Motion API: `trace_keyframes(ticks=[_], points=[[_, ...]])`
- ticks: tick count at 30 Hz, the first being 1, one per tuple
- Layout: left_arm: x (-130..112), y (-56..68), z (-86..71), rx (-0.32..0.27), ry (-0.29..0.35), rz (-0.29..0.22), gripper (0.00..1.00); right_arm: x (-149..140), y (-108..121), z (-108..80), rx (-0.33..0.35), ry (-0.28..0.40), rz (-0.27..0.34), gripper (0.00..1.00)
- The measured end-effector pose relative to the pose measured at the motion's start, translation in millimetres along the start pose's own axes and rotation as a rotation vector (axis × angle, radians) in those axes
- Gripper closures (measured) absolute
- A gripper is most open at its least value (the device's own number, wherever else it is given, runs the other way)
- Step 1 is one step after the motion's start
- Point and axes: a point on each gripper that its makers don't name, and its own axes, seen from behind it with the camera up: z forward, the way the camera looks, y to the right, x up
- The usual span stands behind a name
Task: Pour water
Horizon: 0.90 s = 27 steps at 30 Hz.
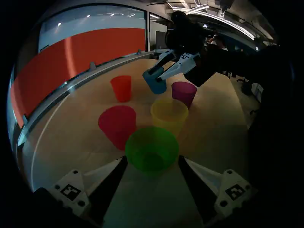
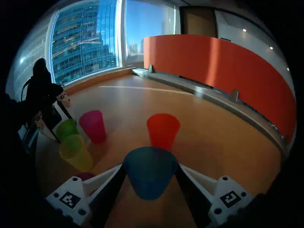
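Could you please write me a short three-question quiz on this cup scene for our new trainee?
1. True or false: the right gripper is shut on the blue cup.
2. Which cup sits between the fingers of the left gripper? A. yellow cup B. green cup C. purple cup
3. How many cups can you count in the left gripper view?
Key: 1 true; 2 B; 3 six.
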Motion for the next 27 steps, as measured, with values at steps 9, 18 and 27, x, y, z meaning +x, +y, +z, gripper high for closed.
trace_keyframes(ticks=[9, 18, 27], points=[[-5, -5.0, -7.5, 0.006, -0.002, -0.047, 0.01, -5, 3, 3.1, 0.0, -0.005, 0.003, 0.08], [-12, -11.8, -18.5, 0.043, -0.01, -0.049, 0.01, -11, 6, 4.4, 0.005, -0.012, -0.001, 0.08], [-8, -7.4, -29.0, 0.042, 0.013, -0.068, 0.01, -17, 6, 3.7, 0.014, -0.017, -0.013, 0.08]])
